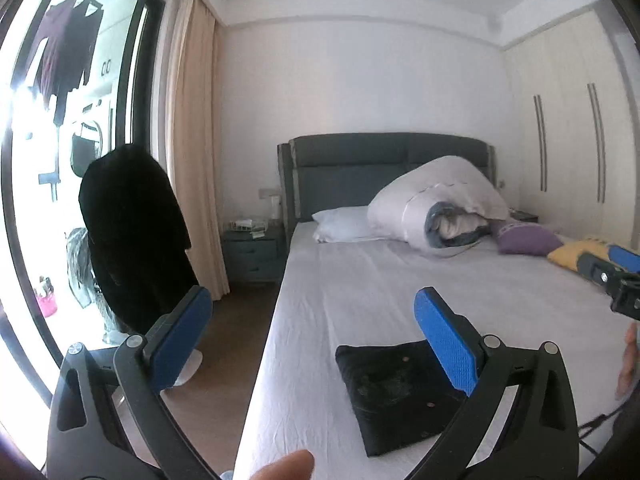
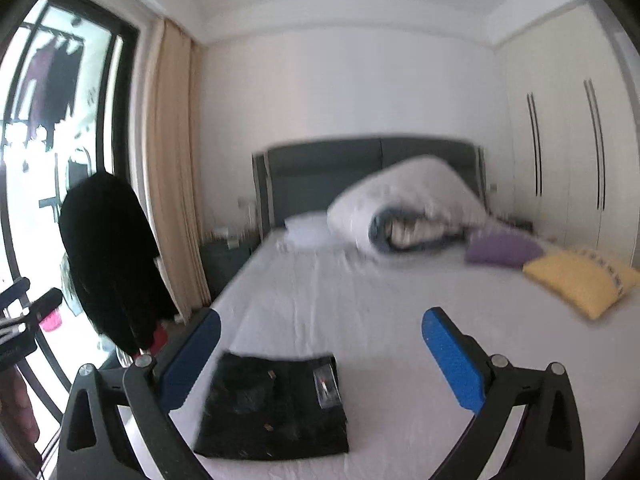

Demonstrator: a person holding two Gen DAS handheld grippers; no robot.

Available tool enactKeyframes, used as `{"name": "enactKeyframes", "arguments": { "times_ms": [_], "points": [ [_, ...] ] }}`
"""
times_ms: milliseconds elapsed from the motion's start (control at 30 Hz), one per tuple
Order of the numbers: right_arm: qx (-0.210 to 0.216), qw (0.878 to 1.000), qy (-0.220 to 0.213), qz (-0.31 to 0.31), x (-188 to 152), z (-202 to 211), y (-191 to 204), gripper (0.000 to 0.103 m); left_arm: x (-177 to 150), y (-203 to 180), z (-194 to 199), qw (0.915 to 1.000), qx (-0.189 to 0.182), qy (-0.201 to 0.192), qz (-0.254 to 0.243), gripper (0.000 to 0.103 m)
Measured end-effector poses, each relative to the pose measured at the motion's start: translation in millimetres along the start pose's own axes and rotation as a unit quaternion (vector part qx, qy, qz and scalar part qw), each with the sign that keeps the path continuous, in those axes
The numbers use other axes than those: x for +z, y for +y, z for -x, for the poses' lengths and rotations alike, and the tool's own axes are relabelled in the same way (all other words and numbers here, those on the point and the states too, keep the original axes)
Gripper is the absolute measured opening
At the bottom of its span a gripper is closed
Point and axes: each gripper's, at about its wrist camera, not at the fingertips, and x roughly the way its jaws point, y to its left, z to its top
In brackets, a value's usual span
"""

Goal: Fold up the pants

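Note:
Black pants (image 1: 400, 392) lie folded into a compact rectangle near the front of the white bed (image 1: 360, 288); they also show in the right wrist view (image 2: 272, 404), with small rivets and a label on top. My left gripper (image 1: 316, 336) is open and empty, raised above the bed, with its right pad over the pants' right edge. My right gripper (image 2: 320, 354) is open and empty, held above and behind the pants. The right gripper also shows at the right edge of the left wrist view (image 1: 612, 276).
A rolled white duvet (image 1: 436, 204), a white pillow (image 1: 344, 224), a purple cushion (image 1: 524, 238) and a yellow cushion (image 2: 580, 280) lie at the bed's head and right side. A chair draped with dark clothing (image 1: 132, 232) stands left of the bed by the glass door. A wardrobe (image 1: 568, 140) is on the right.

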Motion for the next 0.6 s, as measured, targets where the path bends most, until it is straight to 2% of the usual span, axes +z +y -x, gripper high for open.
{"name": "enactKeyframes", "arguments": {
  "times_ms": [133, 333, 433, 600],
  "points": [
    [-0.019, 0.999, -0.040, 0.017, 23, 37, 20, 0.103, 17, -2, 38, 0.9997, 0.001, -0.014, -0.022, 0.103],
    [-0.027, 0.997, -0.072, -0.002, 41, 76, 28, 0.103, 41, 12, 84, 0.9996, -0.028, -0.010, -0.004, 0.103],
    [-0.024, 0.996, -0.087, 0.004, 44, 95, 35, 0.103, 48, 19, 103, 0.9991, -0.037, -0.020, -0.010, 0.103],
    [-0.034, 0.994, -0.096, 0.033, 40, 106, 46, 0.103, 55, 25, 120, 0.9991, -0.040, -0.007, -0.009, 0.103]
  ]
}}
